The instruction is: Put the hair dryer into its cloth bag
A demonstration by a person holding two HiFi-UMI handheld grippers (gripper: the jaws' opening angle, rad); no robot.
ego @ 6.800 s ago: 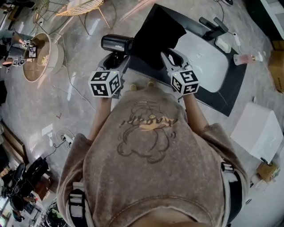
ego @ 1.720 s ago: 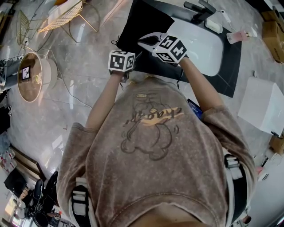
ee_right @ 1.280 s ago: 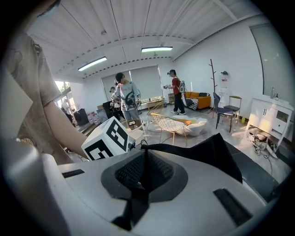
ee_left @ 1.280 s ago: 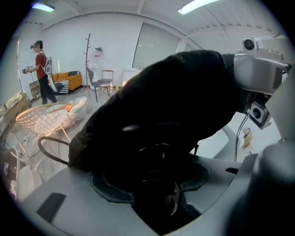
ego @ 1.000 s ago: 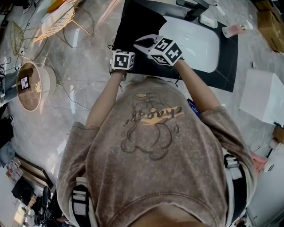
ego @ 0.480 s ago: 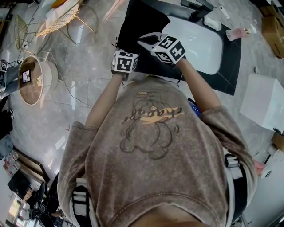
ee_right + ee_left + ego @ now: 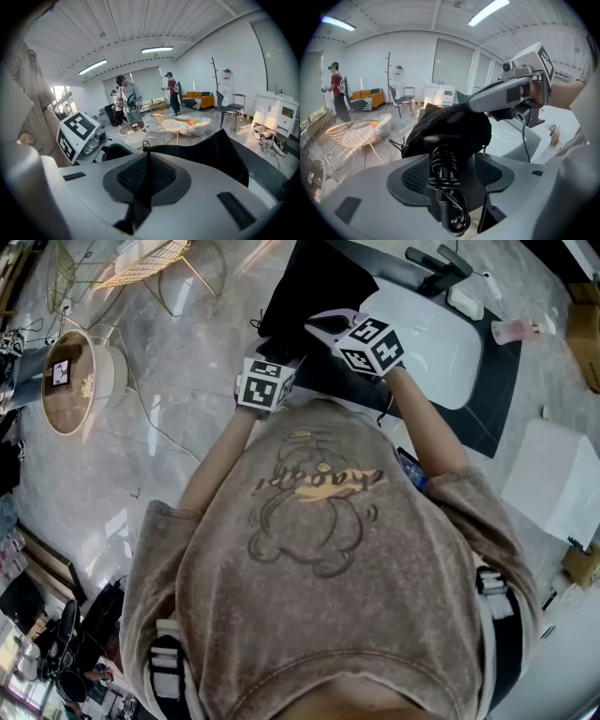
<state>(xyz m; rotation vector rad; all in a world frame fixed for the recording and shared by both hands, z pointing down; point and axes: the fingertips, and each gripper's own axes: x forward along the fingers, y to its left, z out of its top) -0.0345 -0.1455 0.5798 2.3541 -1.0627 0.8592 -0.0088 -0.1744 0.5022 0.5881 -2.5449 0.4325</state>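
- Right gripper [image 7: 144, 183]: jaws pinched shut on the limp, light cloth bag [image 7: 220, 150] at its mouth edge.
- Left gripper [image 7: 450, 178]: jaws just opened wide, straddling the springy coiled cord [image 7: 446, 161] of the rigid hair dryer [image 7: 438, 206].

Hair dryer [image 7: 446, 171] largely hidden inside cloth bag [image 7: 454, 124]; only its tail end shows.

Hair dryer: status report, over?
Left tongs just opened, coiled cord loose between them. Right tongs shut on cloth bag. Dryer body hidden, bag bulging. Nothing blocking.
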